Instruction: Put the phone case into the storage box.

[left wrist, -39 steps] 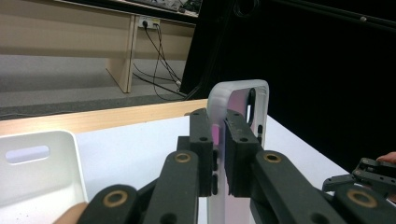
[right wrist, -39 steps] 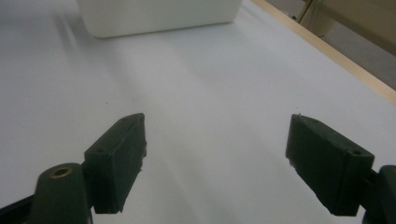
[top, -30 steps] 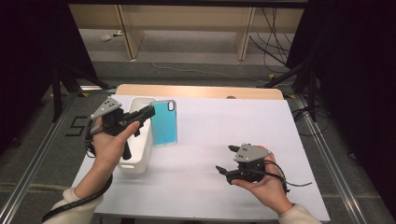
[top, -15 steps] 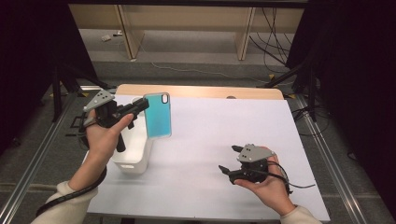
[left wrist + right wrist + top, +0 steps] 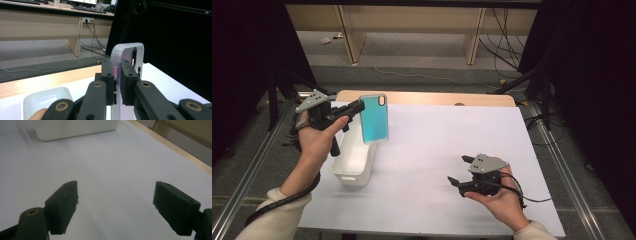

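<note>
A white tabletop (image 5: 437,150) sits in a dark-curtained room with desks beyond. At ten o'clock the left tool (image 5: 354,107) pinches a teal phone case (image 5: 374,119) by its edge, held in the air above a white bin (image 5: 354,162). At five o'clock the right tool (image 5: 459,170) rests spread, empty.

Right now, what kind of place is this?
Probably a lab or office recording bench: a white-topped table between black curtains, loose cables on the floor, a desk with keyboards behind.
</note>
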Action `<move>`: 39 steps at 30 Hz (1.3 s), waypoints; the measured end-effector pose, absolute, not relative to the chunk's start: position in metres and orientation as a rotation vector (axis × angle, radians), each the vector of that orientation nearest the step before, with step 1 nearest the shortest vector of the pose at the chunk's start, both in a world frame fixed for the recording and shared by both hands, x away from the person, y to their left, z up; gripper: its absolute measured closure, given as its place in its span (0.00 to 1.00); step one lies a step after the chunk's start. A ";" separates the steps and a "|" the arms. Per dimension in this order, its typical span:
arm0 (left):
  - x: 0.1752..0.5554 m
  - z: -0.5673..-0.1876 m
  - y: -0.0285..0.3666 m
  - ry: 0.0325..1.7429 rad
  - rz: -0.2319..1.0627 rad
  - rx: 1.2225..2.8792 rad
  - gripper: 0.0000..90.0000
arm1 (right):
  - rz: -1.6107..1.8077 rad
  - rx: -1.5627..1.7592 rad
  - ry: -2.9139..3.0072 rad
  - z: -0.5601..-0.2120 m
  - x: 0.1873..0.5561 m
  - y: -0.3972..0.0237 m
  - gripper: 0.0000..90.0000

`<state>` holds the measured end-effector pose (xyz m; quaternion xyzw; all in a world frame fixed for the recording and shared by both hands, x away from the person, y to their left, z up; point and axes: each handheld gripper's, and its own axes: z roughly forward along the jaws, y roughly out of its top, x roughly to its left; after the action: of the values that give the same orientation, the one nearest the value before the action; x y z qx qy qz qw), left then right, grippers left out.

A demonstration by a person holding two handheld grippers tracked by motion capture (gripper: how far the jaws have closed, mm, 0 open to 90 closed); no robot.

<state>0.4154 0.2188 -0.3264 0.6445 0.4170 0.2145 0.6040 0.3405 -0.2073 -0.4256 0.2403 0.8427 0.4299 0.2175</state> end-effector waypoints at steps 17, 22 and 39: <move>0.426 -0.326 0.225 0.951 0.526 1.512 0.92 | 1.203 0.686 2.328 -0.427 0.339 -0.213 0.24; 0.431 -0.327 0.227 0.946 0.530 1.513 0.92 | 1.215 0.689 2.320 -0.429 0.340 -0.213 0.24; 0.445 -0.330 0.236 0.941 0.549 1.533 0.92 | 1.217 0.712 2.334 -0.429 0.339 -0.215 0.23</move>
<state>0.4450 0.2364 -0.3303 0.6583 0.4044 0.2357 0.5896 0.3387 -0.2152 -0.4288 0.2555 0.8375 0.4368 0.2061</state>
